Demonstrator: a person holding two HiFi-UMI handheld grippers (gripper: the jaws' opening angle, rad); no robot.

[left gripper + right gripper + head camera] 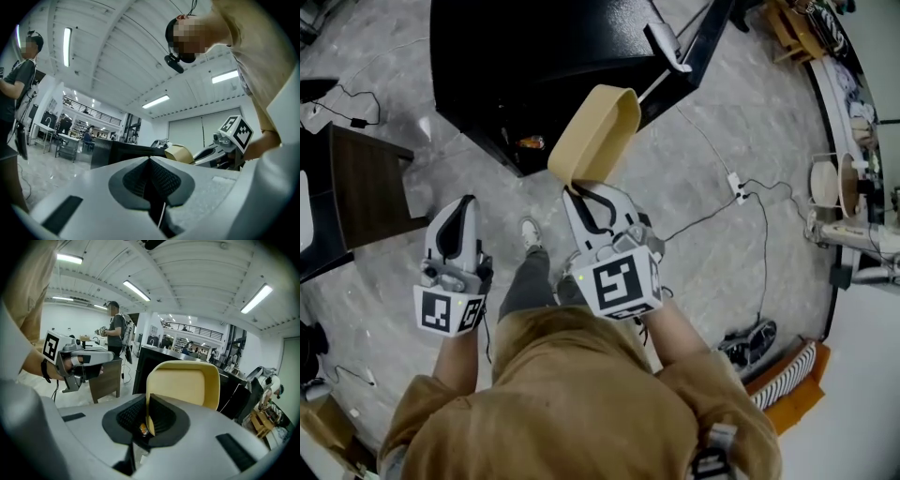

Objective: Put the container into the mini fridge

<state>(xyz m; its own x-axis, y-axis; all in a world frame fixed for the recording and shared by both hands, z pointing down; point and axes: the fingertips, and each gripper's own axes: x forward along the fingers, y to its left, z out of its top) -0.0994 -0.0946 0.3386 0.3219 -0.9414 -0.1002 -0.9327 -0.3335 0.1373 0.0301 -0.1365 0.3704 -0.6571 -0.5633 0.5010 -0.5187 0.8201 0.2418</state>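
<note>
1. Two hand-held grippers show in the head view, each in one hand of a person in a tan sweatshirt (572,403).
2. The right gripper (579,192) has its jaws pinched narrowly on the near rim of the tan, rounded-rectangle plastic container (595,131). The right gripper view shows that rim wedged between the black pads.
3. The container is held in the air, tilted on edge and pointing away from the person. It is above the grey marbled floor (703,122), just in front of the black mini fridge (534,56) and not inside it.
4. The fridge stands at the far middle of the scene. A small orange item (530,142) shows in its dark near-side opening, and a black panel that may be its door angles out to the right.
5. The left gripper (461,204) is raised at the left, apart from the container. Its jaws are together with nothing between them, as the left gripper view shows.
6. A dark brown wooden bench (366,183) is at the far left.
7. White and black cables run across the floor on the right to a white power strip (738,187).
</note>
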